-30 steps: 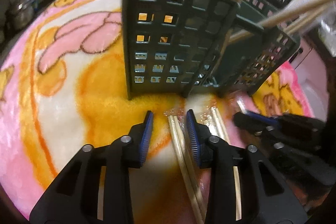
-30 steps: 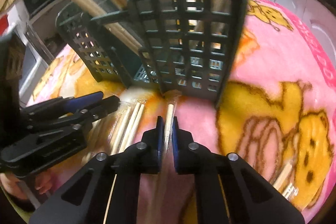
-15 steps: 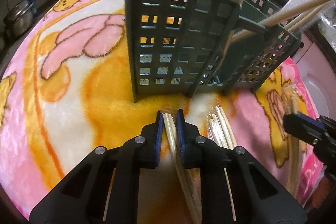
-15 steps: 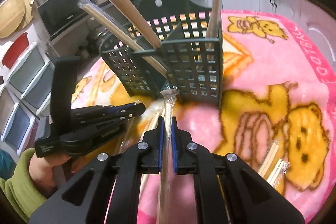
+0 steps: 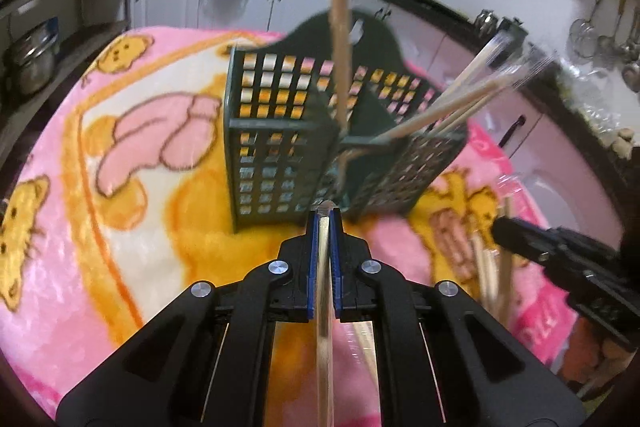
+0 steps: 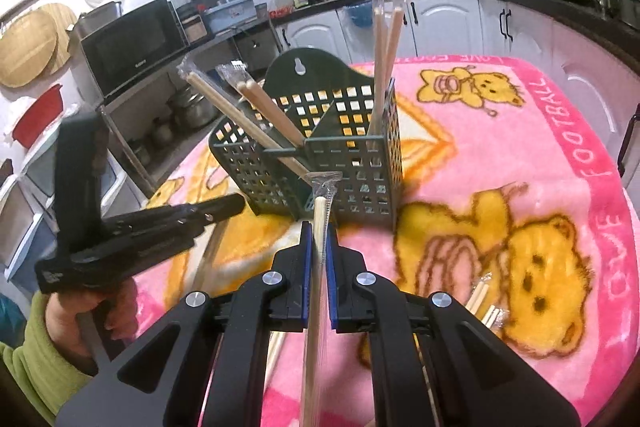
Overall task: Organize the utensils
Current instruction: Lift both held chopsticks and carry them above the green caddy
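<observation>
The left tongs [image 5: 325, 215] are clamped on a wrapped pair of chopsticks [image 5: 323, 307], pale wood in clear film; their jaws have just been closing onto it, and it runs back between the blue pads [image 5: 314, 259] toward the camera. The right tongs [image 6: 319, 227] grip a second wrapped pair [image 6: 319, 223], its crimped film end fanning out just ahead of the tips. Straight ahead of both tongs stands the dark green utensil basket [image 6: 352, 187], a square-holed plastic caddy with a divider and a hanging tab at the back, resting on a pink bear-print blanket [image 6: 520, 155]. Wrapped chopsticks already lean in its compartments: some slanting left, two nearly upright [image 6: 384, 39] on the right. More wrapped pairs [image 6: 486, 307] lie on the blanket right of the right tongs.
</observation>
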A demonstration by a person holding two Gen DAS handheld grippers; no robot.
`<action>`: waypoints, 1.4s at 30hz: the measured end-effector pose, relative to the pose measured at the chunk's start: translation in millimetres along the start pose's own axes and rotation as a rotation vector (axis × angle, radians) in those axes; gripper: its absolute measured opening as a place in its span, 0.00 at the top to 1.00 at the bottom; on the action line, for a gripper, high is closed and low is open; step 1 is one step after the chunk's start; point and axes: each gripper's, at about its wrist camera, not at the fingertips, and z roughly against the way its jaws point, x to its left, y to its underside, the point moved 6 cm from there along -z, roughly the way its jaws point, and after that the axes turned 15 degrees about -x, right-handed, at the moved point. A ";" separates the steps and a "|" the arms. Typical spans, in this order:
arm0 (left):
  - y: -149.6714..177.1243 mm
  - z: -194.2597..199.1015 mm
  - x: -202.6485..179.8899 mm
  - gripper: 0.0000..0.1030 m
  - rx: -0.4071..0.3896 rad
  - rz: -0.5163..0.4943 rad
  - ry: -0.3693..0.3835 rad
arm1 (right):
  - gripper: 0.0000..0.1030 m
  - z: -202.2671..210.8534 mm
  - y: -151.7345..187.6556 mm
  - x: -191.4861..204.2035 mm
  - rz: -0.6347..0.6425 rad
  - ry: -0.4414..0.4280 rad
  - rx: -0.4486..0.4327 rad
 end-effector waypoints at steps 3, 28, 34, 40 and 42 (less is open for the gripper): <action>-9.5 12.3 -8.2 0.97 -0.030 -0.004 0.015 | 0.94 6.1 -5.4 1.1 -0.001 -0.005 -0.016; -94.8 84.5 -29.5 0.97 -0.266 -0.025 0.068 | 0.94 61.1 -74.4 23.2 0.089 -0.017 -0.250; -119.4 99.8 -36.0 0.97 -0.326 -0.037 0.074 | 0.94 68.9 -90.3 16.5 0.075 -0.005 -0.294; -143.8 112.3 -38.0 0.97 -0.379 -0.051 0.074 | 0.94 75.3 -102.0 14.3 0.076 0.017 -0.330; -152.0 115.1 -37.3 0.97 -0.395 -0.050 0.067 | 0.94 76.5 -106.3 13.0 0.071 0.016 -0.339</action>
